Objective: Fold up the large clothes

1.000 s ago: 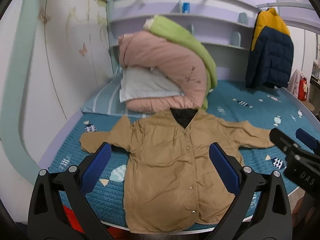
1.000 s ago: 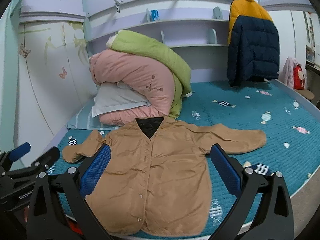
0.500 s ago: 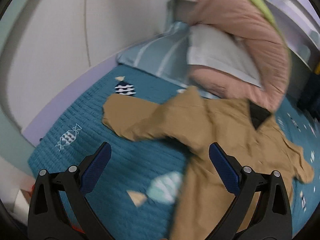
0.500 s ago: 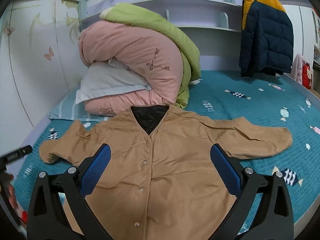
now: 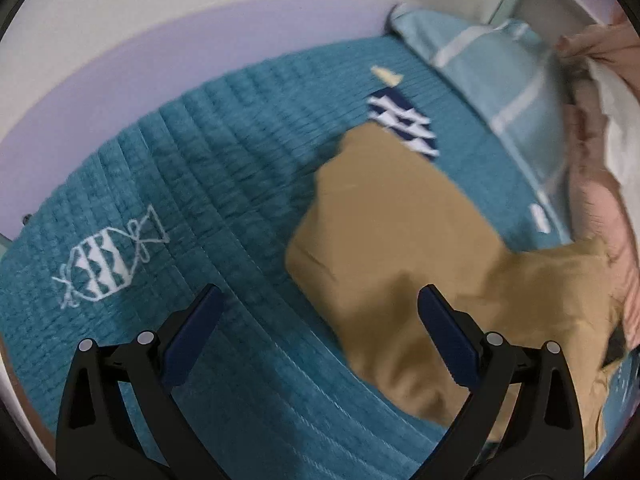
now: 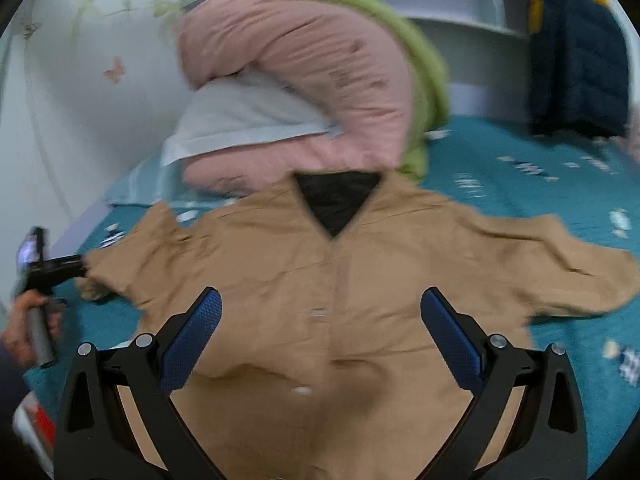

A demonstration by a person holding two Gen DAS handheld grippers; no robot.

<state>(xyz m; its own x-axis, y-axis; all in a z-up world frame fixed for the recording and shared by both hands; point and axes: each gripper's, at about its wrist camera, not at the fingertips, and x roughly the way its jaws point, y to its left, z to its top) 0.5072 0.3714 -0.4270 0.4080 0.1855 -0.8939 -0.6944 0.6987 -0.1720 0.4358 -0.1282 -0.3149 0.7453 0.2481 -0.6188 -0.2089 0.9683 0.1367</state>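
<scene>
tan coat (image 6: 340, 280): flat on bed (image 6: 560, 168), collar at 12 o'clock. left hand-held gripper (image 5: 318, 330): wide, empty, near sleeve (image 5: 384, 216), contact possibly none. right hand-held gripper (image 6: 320, 330): wide, empty, over coat.

Coat (image 6: 340, 280) lies flat, front up, on the bedspread (image 6: 540, 184), collar toward the far end, sleeves spread to either side. Piled bedding (image 6: 304, 68) sits directly behind the collar, with a pillow (image 6: 240, 120) wedged in its left side. Hanging jacket (image 6: 576, 52) at far right, behind the bed. Right gripper (image 6: 320, 320) hovers over the coat's middle, button line between its fingers. Left gripper (image 5: 318, 320) is at the end of the left sleeve (image 5: 384, 220), which lies ahead and right of it; striped pillow (image 5: 500, 92) beyond, wall to the left.
</scene>
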